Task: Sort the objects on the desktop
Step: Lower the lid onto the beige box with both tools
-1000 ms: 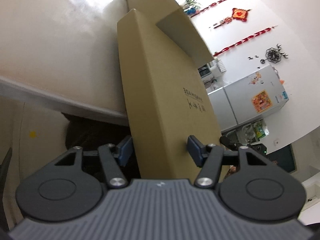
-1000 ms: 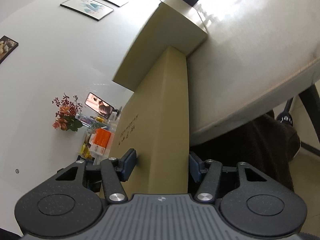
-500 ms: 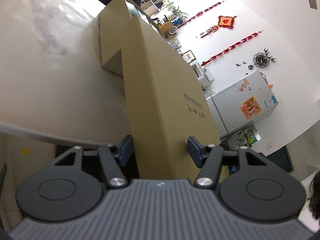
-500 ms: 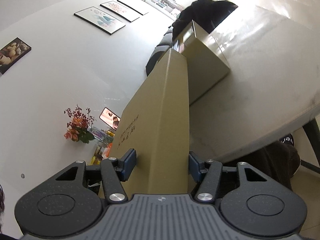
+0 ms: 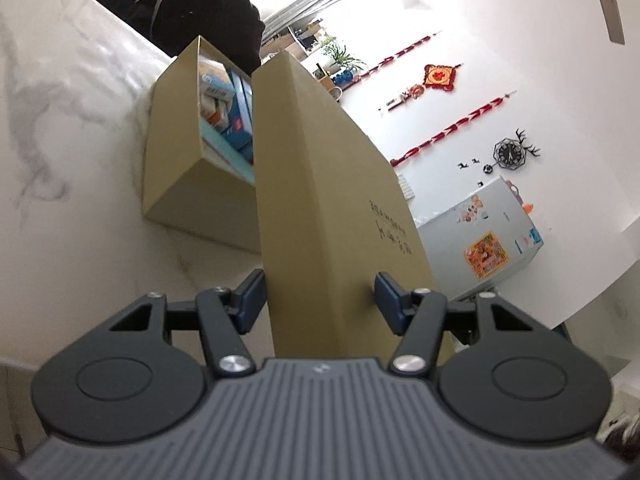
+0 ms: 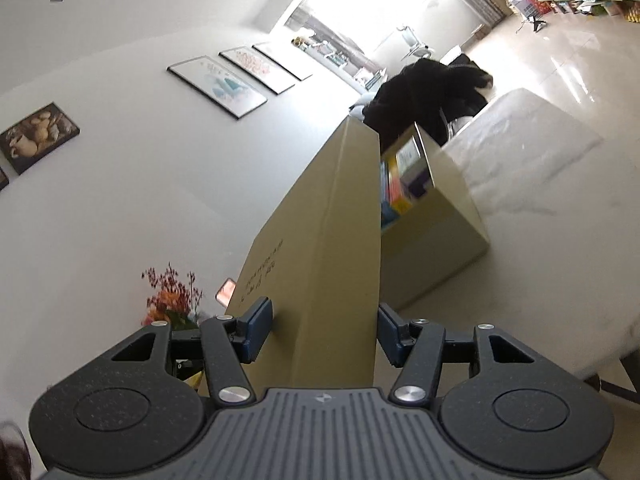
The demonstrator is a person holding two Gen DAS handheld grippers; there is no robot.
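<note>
A long flat cardboard lid [image 5: 320,180] runs away from both cameras, held in the air from its two ends. My left gripper [image 5: 318,300] is shut on one end of it. At the opposite end my right gripper [image 6: 324,328] clamps the same lid [image 6: 320,240]. Below and beside the lid stands the open cardboard box [image 5: 176,168] on the white marble table [image 5: 60,160]. Several small packages [image 5: 224,108] fill it. The right wrist view shows the box [image 6: 440,232] with its packages [image 6: 404,176] to the right of the lid.
Dark clothing [image 5: 192,4] is draped at the table's far edge behind the box, also seen as dark clothing [image 6: 424,92]. A fridge [image 5: 492,240] and wall ornaments lie beyond the lid on the left side. Flowers [image 6: 172,300] stand by the wall on the right gripper's side.
Both grippers have risen with the lid from near the table's edge to above the tabletop. The box's open inside, hidden before, now shows beside the lid.
</note>
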